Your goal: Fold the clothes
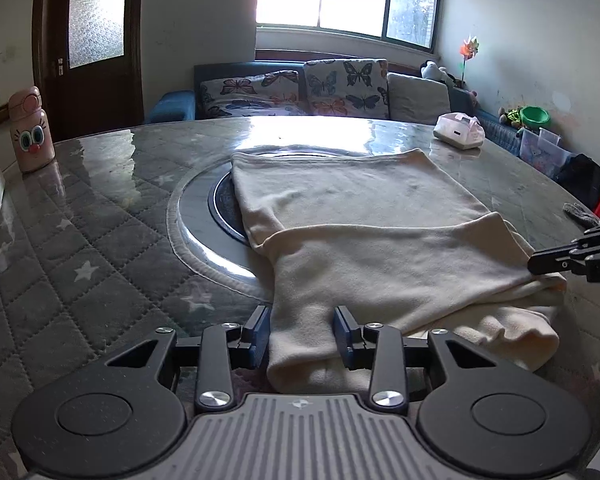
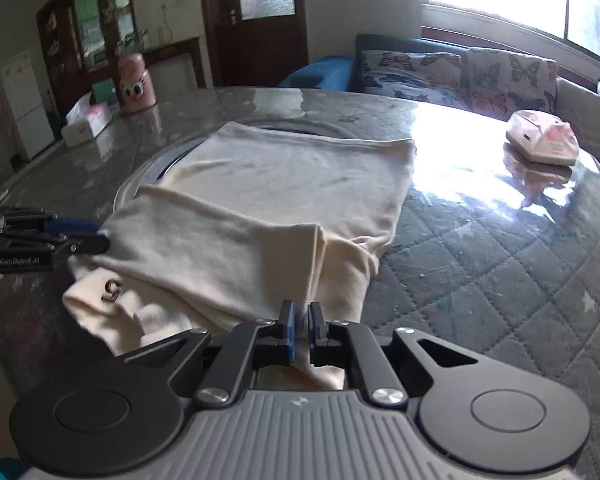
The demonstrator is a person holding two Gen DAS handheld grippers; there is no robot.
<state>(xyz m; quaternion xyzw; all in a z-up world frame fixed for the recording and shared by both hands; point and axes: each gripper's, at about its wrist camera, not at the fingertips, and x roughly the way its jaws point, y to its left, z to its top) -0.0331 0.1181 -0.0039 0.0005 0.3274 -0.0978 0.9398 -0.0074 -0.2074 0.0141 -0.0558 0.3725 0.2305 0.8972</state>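
Fingers (image 2: 287,332) of my right gripper (image 2: 300,326) are pinched together on a fold of the cream garment (image 2: 260,208) at its near edge, while my left gripper (image 1: 302,334) stands with its jaws apart, straddling the garment's near left corner; whether those pads press the cloth I cannot tell. Partly folded, the garment lies on the round glass-topped table (image 1: 100,220), covering much of the table's central turntable (image 1: 204,216), with a pink cartoon-faced bottle (image 1: 31,130) well off toward the table's far left rim.
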